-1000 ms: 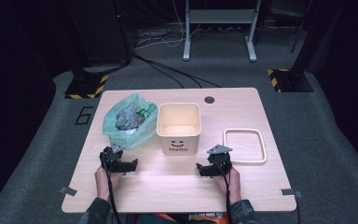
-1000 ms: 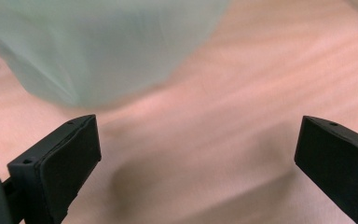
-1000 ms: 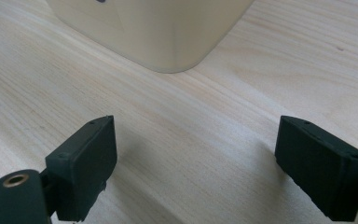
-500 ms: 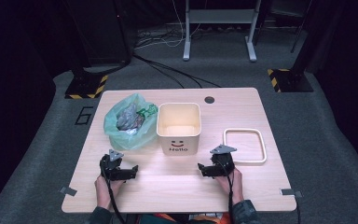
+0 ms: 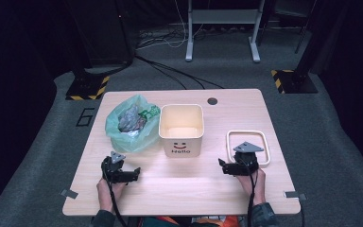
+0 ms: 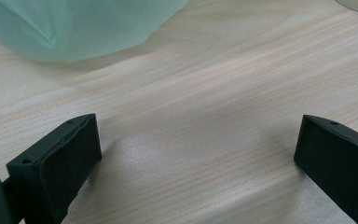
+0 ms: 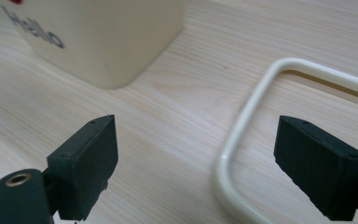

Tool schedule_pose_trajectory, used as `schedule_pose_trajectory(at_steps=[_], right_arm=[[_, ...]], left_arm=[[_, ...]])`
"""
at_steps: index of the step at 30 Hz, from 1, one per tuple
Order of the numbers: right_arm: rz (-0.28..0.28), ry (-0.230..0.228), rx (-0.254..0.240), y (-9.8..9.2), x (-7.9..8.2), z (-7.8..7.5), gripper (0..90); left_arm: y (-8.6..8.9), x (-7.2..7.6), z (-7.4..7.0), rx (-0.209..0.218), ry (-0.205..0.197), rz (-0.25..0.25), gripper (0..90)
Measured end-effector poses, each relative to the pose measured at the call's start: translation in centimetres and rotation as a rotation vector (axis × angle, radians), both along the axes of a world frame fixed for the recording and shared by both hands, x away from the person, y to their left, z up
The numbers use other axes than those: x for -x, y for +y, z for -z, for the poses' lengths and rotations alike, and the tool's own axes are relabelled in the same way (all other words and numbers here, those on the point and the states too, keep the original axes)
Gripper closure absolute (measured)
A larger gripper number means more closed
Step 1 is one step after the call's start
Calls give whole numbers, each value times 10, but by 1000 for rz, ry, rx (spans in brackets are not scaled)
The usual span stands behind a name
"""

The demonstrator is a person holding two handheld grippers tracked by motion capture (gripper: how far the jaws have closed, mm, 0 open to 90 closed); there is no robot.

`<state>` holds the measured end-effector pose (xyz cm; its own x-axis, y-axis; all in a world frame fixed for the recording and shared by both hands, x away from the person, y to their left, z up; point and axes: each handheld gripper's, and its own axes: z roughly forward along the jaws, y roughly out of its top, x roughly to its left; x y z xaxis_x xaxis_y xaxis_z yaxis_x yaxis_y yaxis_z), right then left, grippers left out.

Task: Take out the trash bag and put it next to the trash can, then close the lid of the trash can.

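1. Left hand [image 5: 105, 190], at the near edge of the table [image 5: 179, 189]: it held the left gripper [image 5: 133, 172] low over bare wood. The jaws stood wide apart with nothing between them, as the left gripper view confirmed.
2. Right hand [image 5: 255, 182], also at the near edge: it held the right gripper [image 5: 222, 166], which pointed toward the table's middle. The jaws were spread wide and empty.
3. Frame [image 5: 247, 145]: a cream rounded-rectangle ring lay flat on the wood on the right side. The right gripper's body sat over its near part in the high view. In the right gripper view its corner [image 7: 242, 135] lay between the two jaws, below them.
4. Box [image 5: 181, 129]: a cream square open-topped container stood upright at the table's centre, with a smiling face and "Hello" on its near side. The interior looked empty.
5. Bag [image 5: 130, 125]: a pale green plastic bag sat just left of the box, touching or nearly so, its mouth open on crumpled grey contents. Its near edge [image 6: 74, 28] lay ahead of the left gripper.
6. Hole [image 5: 212, 101]: a round dark opening near the far edge.
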<state>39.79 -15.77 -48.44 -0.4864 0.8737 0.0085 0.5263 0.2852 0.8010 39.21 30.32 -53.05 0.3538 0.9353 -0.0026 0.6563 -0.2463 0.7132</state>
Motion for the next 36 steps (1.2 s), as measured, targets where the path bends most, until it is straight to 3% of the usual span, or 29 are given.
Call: schedule_pose_trajectory(at_steps=[13, 36], right_arm=[[116, 9, 3, -51, -10, -8, 130], [261, 74, 33, -103, -39, -2, 165]], left_arm=[[-1, -1, 0, 0, 1, 2, 2], [-1, 0, 0, -3, -7, 5, 13]])
